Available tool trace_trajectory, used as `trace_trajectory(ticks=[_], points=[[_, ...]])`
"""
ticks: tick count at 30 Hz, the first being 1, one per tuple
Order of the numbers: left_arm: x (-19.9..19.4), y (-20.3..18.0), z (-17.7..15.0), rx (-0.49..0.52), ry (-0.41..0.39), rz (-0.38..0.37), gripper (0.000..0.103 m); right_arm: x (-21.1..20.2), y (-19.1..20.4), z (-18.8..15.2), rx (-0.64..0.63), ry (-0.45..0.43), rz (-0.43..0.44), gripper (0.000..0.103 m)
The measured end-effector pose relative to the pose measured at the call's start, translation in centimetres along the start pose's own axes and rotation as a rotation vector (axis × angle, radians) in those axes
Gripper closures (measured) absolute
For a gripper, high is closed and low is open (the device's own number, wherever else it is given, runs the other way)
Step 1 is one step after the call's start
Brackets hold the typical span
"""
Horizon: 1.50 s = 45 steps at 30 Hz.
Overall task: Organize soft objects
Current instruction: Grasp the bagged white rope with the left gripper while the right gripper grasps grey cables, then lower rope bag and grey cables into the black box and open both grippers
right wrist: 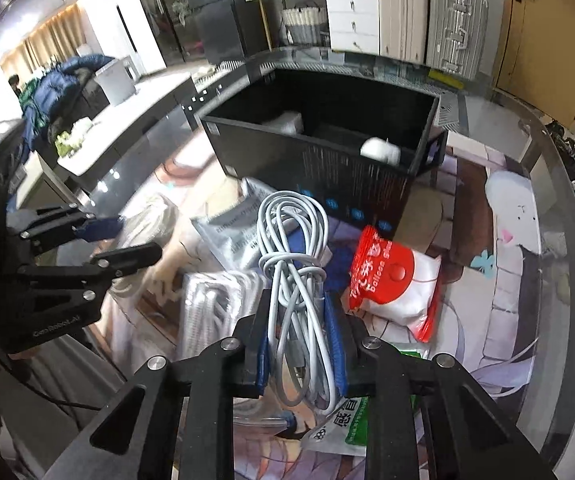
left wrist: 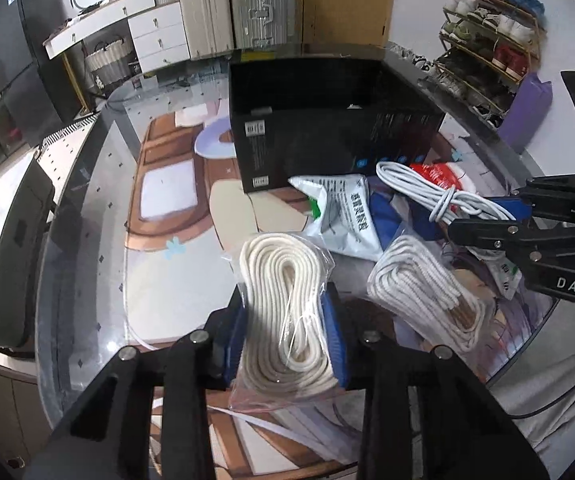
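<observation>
Over the glass table (left wrist: 87, 216), left gripper (left wrist: 287, 320) clamping bagged rope (left wrist: 287, 300), right gripper (right wrist: 299, 336) clamping white cable (right wrist: 295, 264)

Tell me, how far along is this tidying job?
Early on. The black box already holds a couple of white items. The left hand-held gripper grips a bagged cream rope; the right hand-held gripper grips a white cable. Another bagged rope, a red-and-white packet and a grey pouch lie on the table.

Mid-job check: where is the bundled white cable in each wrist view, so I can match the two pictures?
Left wrist: white cable right of centre, between the right tongs, in front of the black box.
Right wrist: white cable centre, gripped between the tongs, red-and-white bag beside it.
Shared landmark: the black box.
</observation>
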<state>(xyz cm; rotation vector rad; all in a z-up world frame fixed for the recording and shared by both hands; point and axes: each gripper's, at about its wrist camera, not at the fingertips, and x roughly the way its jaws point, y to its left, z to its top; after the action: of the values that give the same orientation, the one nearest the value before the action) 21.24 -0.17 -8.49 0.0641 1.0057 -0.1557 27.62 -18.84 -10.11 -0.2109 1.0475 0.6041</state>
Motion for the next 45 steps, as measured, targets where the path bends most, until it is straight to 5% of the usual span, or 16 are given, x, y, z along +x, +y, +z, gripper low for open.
trace_trajectory(ticks=[26,37,45], points=[[-8.2,-1.0,3.8,0.055,-0.281,-0.050,0.070,-9.3,1.6,2.9,0.011,-0.284,0.000,0.079],[-8.3,0.6,9.0,0.001,-0.420,-0.040,0.070,-9.7,3.3,7.8,0.006,-0.398,-0.101,0.079],[-5.7,1.2,11.6,-0.058,-0.435,-0.059,0.070,-7.3,1.1,10.7,0.056,-0.412,-0.151,0.079]])
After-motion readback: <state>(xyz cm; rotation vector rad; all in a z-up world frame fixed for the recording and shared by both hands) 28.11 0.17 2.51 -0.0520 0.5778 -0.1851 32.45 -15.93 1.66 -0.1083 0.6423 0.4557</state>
